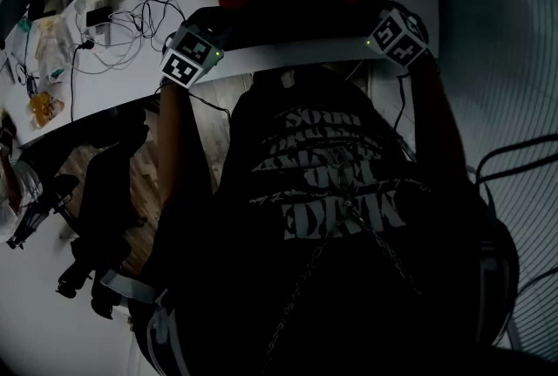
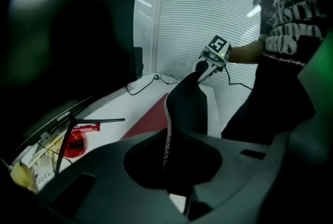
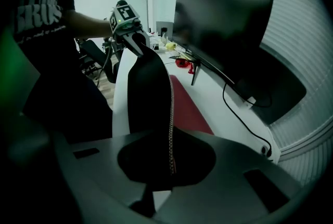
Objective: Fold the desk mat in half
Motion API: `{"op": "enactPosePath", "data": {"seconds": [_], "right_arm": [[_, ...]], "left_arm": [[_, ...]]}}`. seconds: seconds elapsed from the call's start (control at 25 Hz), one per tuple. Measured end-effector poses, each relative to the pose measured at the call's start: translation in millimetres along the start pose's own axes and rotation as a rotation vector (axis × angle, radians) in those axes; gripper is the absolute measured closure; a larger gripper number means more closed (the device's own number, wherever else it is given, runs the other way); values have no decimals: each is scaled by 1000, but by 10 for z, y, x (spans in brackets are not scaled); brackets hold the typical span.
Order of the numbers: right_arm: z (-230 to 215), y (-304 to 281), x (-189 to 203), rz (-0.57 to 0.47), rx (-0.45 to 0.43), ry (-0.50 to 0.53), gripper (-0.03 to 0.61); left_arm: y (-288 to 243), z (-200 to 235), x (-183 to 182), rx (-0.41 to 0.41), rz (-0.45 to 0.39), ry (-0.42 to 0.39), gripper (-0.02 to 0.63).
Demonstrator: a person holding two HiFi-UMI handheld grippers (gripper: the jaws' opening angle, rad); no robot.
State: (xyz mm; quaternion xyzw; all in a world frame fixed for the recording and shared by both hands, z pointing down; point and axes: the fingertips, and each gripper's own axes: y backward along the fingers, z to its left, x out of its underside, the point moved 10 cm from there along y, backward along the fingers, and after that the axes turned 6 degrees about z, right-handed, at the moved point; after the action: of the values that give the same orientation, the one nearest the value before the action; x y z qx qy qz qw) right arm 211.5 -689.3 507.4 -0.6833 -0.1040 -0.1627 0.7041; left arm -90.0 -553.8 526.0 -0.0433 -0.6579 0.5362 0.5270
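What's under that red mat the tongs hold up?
Under the raised edge of the desk mat, only white desk shows; its flat red part hides the rest.

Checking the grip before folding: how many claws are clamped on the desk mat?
2. The left claw grips one end of the desk mat's lifted edge; the right claw grips the other end. No other claw is in view.

We stand in an office: a white bench (image 3: 210, 95) carries a large monitor (image 3: 223, 23), cables (image 1: 131, 34) beside it, blinds (image 2: 208, 10) behind it.
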Motion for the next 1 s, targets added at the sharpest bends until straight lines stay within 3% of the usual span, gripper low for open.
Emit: {"op": "enactPosePath", "data": {"seconds": [0.28,0.52,0.84,1.0], "right_arm": [[-388,-394,-77,25,53,-17,565],[-685,-790,-58,42,39,-11,565],[-916,-1206,6,71,32,29,565],[-996,-1345,-21,99,56,25,528]], "left_arm": [[-333,472,-27,-87,44,94,591],[-728,841,28,-83,136,165,591],[-1121,1087,70,-123,260,179,586],[-1246,1164,134,-168,309,216,510]]}}
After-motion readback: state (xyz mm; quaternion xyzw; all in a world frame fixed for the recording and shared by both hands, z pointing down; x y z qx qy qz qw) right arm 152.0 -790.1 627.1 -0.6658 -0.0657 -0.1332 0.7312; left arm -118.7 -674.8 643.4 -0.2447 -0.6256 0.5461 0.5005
